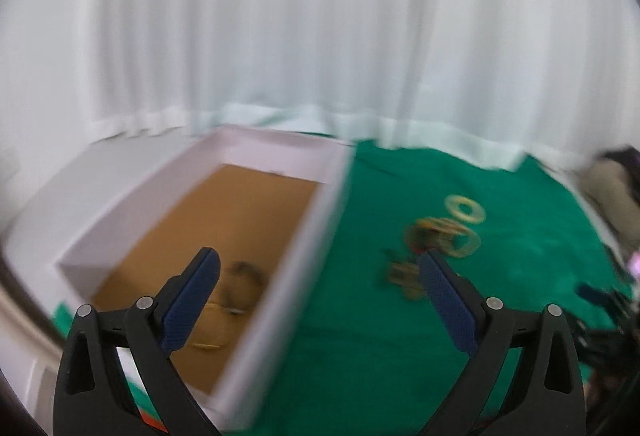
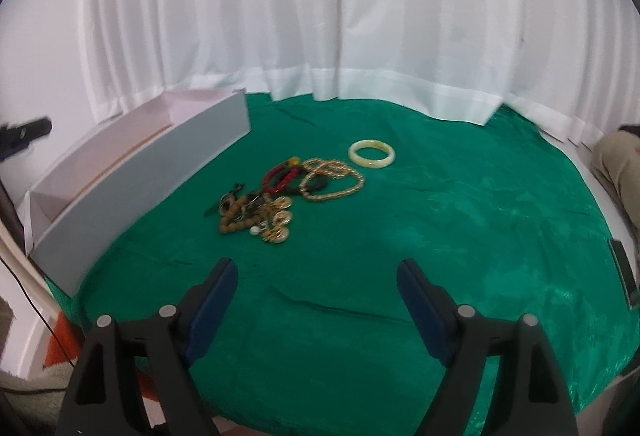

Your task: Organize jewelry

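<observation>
While both stood empty: left gripper (image 1: pixel 316 300) and right gripper (image 2: pixel 318 300) gaped apart
Jewelry pile (image 2: pixel 276 203): on green cloth (image 2: pixel 440 236) beside box (image 2: pixel 160 171)
Handling: light, limp, tangle-prone; pinch one strand
Bangle (image 2: pixel 372 153): rigid, slippery; grip its rim

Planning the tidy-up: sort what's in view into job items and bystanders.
Job:
- pale bangle
- gold chain
- red bead bracelet
- tangled pile of small pieces
- open box, jewelry already inside

Lying about:
- green cloth
- white curtain
- dark flat object at the cloth's right edge
</observation>
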